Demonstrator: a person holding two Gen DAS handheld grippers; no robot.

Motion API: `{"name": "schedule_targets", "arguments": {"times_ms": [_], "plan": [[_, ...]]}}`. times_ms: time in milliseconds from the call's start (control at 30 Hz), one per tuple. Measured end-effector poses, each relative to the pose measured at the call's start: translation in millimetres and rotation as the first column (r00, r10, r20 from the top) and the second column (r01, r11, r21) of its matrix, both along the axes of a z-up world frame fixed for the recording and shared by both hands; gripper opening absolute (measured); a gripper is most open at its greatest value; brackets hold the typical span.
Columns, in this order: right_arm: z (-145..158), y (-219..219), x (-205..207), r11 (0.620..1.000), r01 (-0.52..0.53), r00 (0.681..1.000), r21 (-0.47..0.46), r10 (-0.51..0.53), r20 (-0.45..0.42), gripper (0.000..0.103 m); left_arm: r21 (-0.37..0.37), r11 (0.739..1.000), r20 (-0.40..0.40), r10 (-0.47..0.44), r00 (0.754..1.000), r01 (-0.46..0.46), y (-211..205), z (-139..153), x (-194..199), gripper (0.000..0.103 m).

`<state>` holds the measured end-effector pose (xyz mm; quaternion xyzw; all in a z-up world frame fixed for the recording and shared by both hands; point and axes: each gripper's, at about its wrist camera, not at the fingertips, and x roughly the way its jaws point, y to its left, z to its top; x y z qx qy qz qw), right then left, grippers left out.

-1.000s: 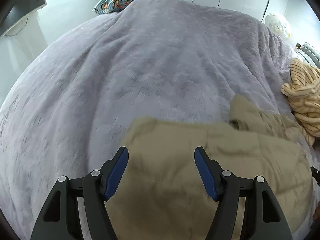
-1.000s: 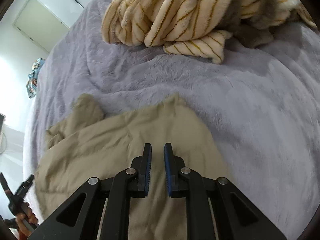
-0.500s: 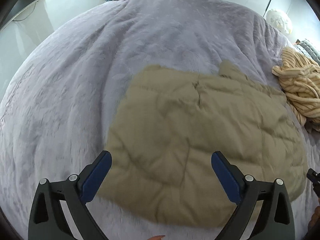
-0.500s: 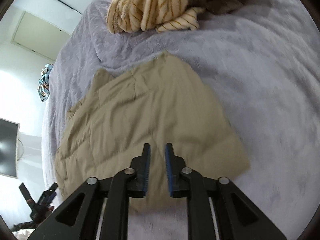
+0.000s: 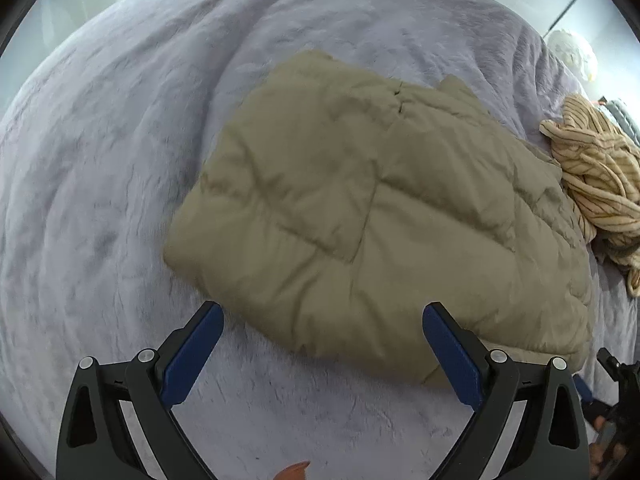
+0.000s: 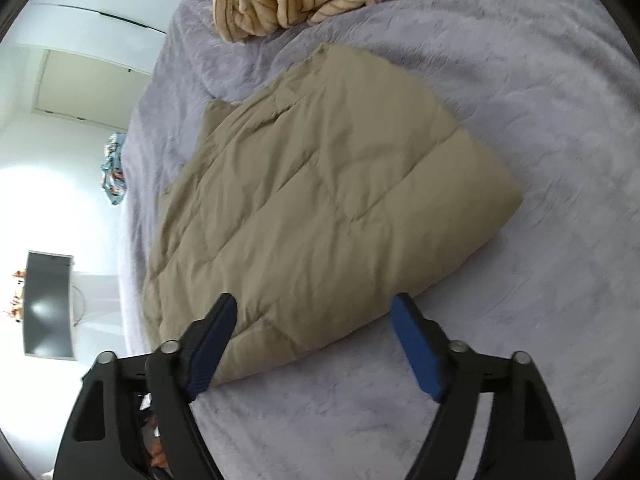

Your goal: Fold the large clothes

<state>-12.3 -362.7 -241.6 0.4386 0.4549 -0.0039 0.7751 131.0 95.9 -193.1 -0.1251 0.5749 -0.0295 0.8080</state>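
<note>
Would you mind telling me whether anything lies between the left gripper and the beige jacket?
Nothing visible does: only bare blanket separates the open left gripper from the jacket. The striped garment lies at its far side.

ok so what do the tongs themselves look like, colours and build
Both match. The left tongs and right tongs have matte black, angular plastic arms with cut-out openings and round silver pivot bolts at the joints. Each finger ends in a flat, elongated blue pad. No cables, labels or sleeves show on them.
</note>
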Motion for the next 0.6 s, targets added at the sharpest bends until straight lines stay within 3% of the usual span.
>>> {"name": "schedule_targets", "arguments": {"times_ms": [67,133,233,267,333,600], "plan": [[-9.1,2.7,0.4,0.999,0.002,1.000,0.041,-0.002,-0.009,0.084,-0.028,0.999,-0.016,0.020,1.000,-0.020,3.5,-7.2,-3.8,0.100],[-22.6,3.7,0.3,0.994,0.019,1.000,0.110,-0.017,-0.017,0.092,-0.061,0.997,-0.029,0.040,0.999,-0.041,7.8,-12.7,-6.4,0.100],[-38.5,5.0,0.2,0.978,0.045,0.999,0.203,-0.041,-0.024,0.092,-0.120,0.991,-0.045,0.056,0.997,-0.061,14.2,-19.0,-8.5,0.100],[-41.4,5.7,0.6,0.974,0.049,0.999,0.219,-0.044,-0.024,0.092,-0.169,0.983,-0.061,0.057,0.997,-0.067,17.1,-23.3,-8.4,0.100],[-48.8,8.2,2.6,0.968,0.057,0.998,0.243,-0.052,-0.024,0.103,-0.237,0.968,-0.089,0.059,0.994,-0.079,20.7,-31.1,-6.4,0.100],[-64.6,13.4,18.3,0.934,0.062,0.998,0.351,-0.070,0.010,0.103,-0.423,0.898,-0.118,0.074,0.990,-0.118,23.2,-56.2,10.7,0.100]]}}
